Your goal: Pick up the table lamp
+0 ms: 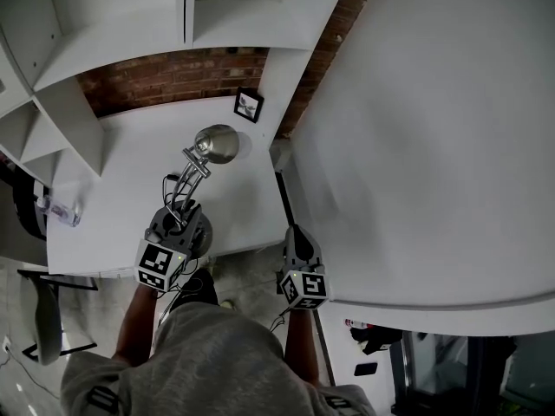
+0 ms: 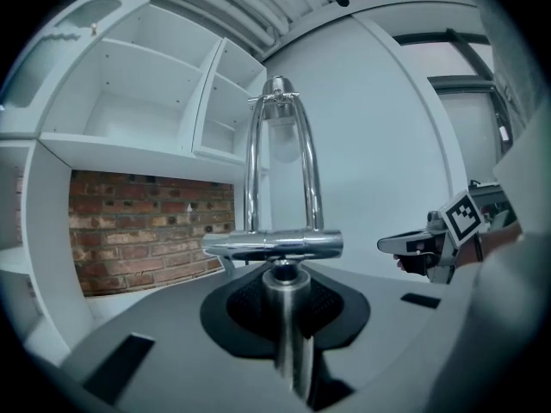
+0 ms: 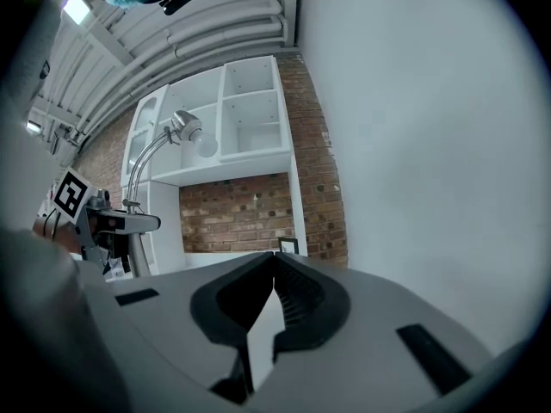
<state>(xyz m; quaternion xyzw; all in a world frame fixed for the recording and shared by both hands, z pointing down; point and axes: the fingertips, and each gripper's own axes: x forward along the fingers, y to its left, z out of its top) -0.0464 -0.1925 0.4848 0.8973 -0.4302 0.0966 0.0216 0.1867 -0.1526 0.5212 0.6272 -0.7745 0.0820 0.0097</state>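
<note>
Head view with both gripper views, read from left to right. Far to the left of the left gripper, a clear bottle (image 1: pixel 59 208) lies on the white table (image 1: pixel 121 172), below white shelving (image 1: pixel 104 24). The left gripper (image 1: pixel 178 219) is closed narrowly on the upright chrome post of the table lamp (image 1: pixel 217 144). In the left gripper view the post (image 2: pixel 288 317) stands between the dark pads just under a chrome crossbar, and two curved chrome arms rise from that bar. The lamp's rounded head lies ahead of this gripper and slightly to its right, over the table. Its dark base sits below the jaws, and whether it touches the table cannot be told. Beyond the lamp head, a small black picture frame (image 1: pixel 248 104) stands against the brick wall (image 1: pixel 173 76). The right gripper (image 1: pixel 280 180) is well apart from the lamp, to its right, at the table's right edge beside a plain white wall (image 1: pixel 434 128). Its jaws meet at the tips with nothing between them. The right gripper view shows the lamp (image 3: pixel 185 127) and the left gripper (image 3: pixel 129 224) off to its left.
</note>
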